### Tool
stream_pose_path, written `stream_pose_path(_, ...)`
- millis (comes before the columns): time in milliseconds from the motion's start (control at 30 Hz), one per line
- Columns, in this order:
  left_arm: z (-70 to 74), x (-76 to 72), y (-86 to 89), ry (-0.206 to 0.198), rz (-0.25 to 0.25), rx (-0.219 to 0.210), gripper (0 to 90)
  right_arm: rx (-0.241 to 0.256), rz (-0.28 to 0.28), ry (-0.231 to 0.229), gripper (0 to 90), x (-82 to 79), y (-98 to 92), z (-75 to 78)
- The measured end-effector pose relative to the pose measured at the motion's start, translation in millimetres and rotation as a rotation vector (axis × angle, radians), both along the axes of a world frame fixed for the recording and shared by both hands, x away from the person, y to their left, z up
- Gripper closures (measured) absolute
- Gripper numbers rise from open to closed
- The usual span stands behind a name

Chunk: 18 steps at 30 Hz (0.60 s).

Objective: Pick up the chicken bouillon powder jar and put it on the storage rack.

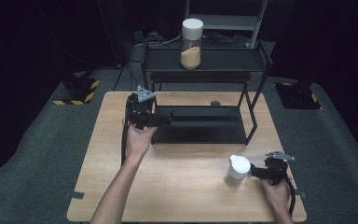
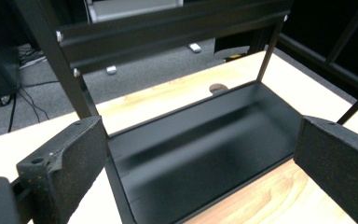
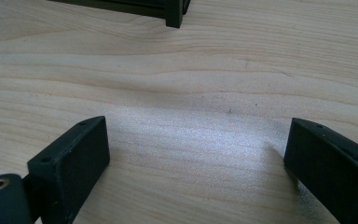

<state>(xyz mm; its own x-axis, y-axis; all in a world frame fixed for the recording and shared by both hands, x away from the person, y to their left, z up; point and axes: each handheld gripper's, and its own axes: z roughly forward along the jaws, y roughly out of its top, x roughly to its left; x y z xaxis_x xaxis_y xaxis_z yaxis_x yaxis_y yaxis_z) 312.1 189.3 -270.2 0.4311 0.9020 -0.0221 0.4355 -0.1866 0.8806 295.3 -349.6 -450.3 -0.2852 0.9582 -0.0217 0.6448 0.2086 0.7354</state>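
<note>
Standing on the table [image 1: 182, 158] near its front right corner, the jar [image 1: 237, 170] is upright, white-lidded, with pale contents. The right gripper [image 1: 254, 171] sits just beside it on the right, low over the wood, its tips close to the jar's side; whether they touch cannot be told from the high view. In the right gripper view the jaws are spread wide with bare wood [image 3: 182, 93] between them and nothing held.

The left gripper [image 1: 168, 119] is at the left end of the rack [image 1: 256, 107], near the lower shelf [image 1: 200, 126]. Its jaws are also wide apart and hold nothing; in the left gripper view the lower shelf [image 2: 200, 144] lies between and beyond them, with a rack post [image 2: 70, 79] just behind the nearer jaw.

The rack stands at the back half of the table, well apart from the jar. On its top shelf [image 1: 223, 59] stands a second jar [image 1: 191, 43], taller, white-lidded, about a third full of yellow-brown grains. A small dark round spot [image 1: 215, 103] shows on the table behind the lower shelf.
</note>
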Motion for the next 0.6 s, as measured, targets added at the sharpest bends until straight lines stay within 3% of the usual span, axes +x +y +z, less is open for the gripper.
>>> stream_pose_path(400,-43.4,-8.6,0.5,0.024,0.014,0.010,2.9,0.000,0.000,0.000,6.0,0.0,0.0,0.0)
stream_pose_path(600,-64.5,-10.7,-4.7,0.044,0.010,0.039,2.9,0.001,-0.001,0.000,6.0,0.0,0.1,0.0)
